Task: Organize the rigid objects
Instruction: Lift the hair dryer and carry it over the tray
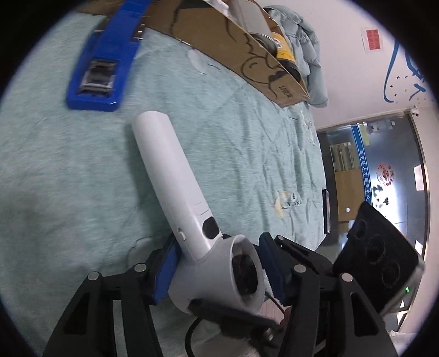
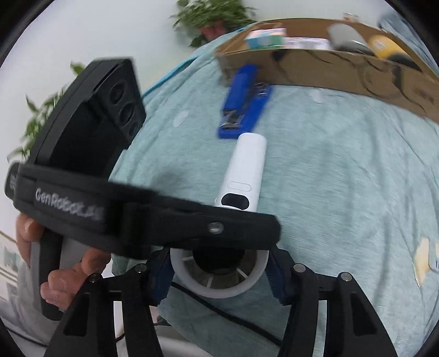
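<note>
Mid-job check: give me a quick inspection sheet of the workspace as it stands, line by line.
Surface: pale green quilted cover, wrinkled.
Job's things: white hair dryer with its handle pointing toward the blue stapler; stapler lies flat beside the cardboard box, which already holds tape rolls and small items.
Clutter: bunched blue-grey fabric beyond the box.
Grippers: left gripper has its jaws on either side of the dryer barrel; right gripper has its jaws flanking the barrel's end, contact not clear.
Cables: black cord trailing from the dryer.
Surroundings: leafy plant, white wall, glass door.
</note>
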The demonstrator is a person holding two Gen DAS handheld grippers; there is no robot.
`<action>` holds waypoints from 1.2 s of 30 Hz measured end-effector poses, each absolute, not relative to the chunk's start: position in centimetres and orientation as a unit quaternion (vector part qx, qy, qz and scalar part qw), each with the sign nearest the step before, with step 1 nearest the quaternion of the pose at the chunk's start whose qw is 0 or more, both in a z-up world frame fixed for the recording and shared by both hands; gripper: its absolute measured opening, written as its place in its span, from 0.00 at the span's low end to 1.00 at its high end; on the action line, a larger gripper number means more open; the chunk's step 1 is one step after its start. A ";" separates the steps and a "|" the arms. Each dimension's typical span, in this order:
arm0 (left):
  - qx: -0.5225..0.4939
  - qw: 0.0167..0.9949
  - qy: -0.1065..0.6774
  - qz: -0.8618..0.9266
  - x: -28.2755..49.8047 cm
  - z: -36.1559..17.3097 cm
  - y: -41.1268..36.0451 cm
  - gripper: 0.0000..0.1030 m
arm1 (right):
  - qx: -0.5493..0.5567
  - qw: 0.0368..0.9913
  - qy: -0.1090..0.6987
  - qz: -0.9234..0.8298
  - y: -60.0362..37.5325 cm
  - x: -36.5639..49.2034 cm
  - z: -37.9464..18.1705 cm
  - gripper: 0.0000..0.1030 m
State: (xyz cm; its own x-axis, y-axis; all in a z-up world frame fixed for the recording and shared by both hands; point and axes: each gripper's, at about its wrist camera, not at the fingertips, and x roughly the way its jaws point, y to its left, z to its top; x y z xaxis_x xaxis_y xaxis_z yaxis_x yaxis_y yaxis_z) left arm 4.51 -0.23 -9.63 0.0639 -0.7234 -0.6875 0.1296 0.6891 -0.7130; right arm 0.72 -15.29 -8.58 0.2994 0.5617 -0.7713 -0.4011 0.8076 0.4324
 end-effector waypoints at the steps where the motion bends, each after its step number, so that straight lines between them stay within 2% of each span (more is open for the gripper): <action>1: -0.245 0.686 0.609 -0.314 4.8 -9.5 -0.5 0.54 | 0.094 0.801 0.510 0.299 -16.3 0.8 -8.6 0.53; 4: -0.241 0.690 0.605 -0.316 5.6 -9.1 -1.0 0.55 | 0.136 0.800 0.511 0.284 -19.8 1.0 -8.7 0.53; 12: -0.243 0.692 0.609 -0.303 8.4 -9.4 -2.2 0.55 | 0.138 0.804 0.515 0.262 -22.2 0.7 -8.2 0.53; 15: -0.232 0.701 0.612 -0.284 9.4 -9.7 -2.7 0.55 | 0.195 0.788 0.522 0.263 -23.8 2.1 -8.6 0.54; 17: -0.236 0.700 0.613 -0.281 10.0 -9.8 -3.0 0.55 | 0.234 0.782 0.522 0.248 -25.8 2.8 -8.9 0.61; 20: -0.223 0.705 0.612 -0.282 10.7 -9.7 -4.0 0.55 | 0.208 0.816 0.504 0.194 -27.9 2.8 -7.9 0.71; 22: -0.219 0.706 0.611 -0.281 11.0 -9.7 -4.5 0.54 | 0.193 0.825 0.493 0.200 -28.4 2.4 -6.8 0.73; 25: -0.207 0.712 0.611 -0.277 11.2 -9.5 -5.3 0.54 | 0.126 0.832 0.493 0.220 -26.9 1.1 -5.3 0.73; 27: -0.200 0.715 0.613 -0.270 11.3 -9.5 -5.6 0.43 | 0.083 0.829 0.504 0.227 -25.1 0.6 -5.4 0.73; 28: -0.197 0.717 0.614 -0.265 11.4 -9.6 -5.8 0.41 | 0.065 0.825 0.512 0.229 -24.1 0.3 -5.7 0.72; 30: -0.196 0.718 0.615 -0.260 11.5 -9.6 -5.6 0.36 | 0.032 0.827 0.517 0.220 -22.6 -0.1 -6.1 0.66; 31: -0.195 0.719 0.616 -0.258 11.5 -9.7 -5.6 0.35 | 0.012 0.828 0.518 0.214 -21.7 -0.4 -6.2 0.59; 36: -0.194 0.730 0.609 -0.243 11.8 -9.2 -4.3 0.33 | 0.004 0.834 0.515 0.199 -19.7 -0.9 -5.9 0.57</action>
